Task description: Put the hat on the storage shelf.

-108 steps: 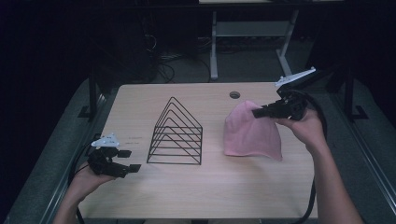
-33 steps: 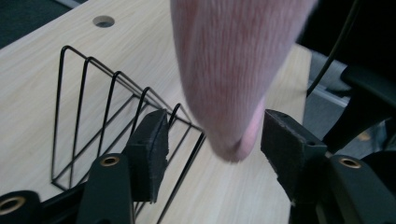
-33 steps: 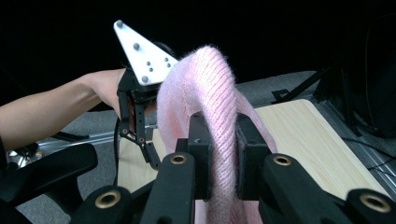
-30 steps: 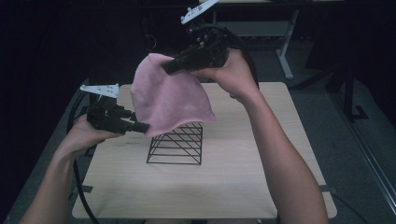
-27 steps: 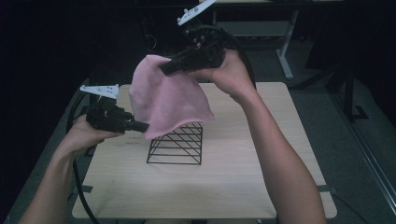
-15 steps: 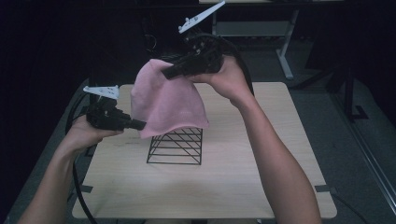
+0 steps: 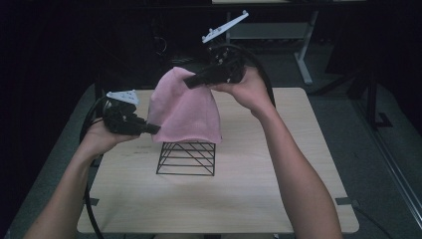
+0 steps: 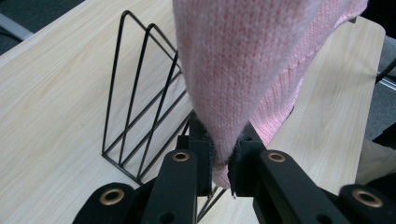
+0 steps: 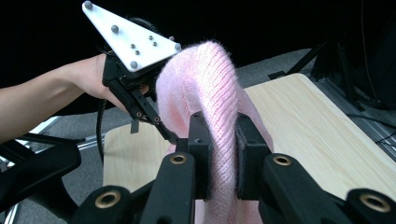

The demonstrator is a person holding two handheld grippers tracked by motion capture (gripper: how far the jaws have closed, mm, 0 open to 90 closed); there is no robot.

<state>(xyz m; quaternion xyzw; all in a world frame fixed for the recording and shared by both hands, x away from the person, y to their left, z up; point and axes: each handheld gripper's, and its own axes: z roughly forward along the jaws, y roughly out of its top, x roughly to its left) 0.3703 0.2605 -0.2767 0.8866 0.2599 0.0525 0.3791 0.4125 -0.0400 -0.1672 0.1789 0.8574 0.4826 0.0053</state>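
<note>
A: Where's the pink knitted beanie (image 7: 186, 112)?
B: Hanging in the air over the black wire rack (image 7: 186, 158), its lower edge covering the rack's top.
A: And the claws?
B: The left claw (image 7: 153, 129) has just closed and pinches the beanie's lower left edge; the right claw (image 7: 191, 81) clamps its crown. The rack stands on the wooden worktop (image 7: 239, 194).

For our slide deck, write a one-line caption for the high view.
Both grippers, left and right, hold a pink knit hat above a black wire rack on a wooden table.
</note>
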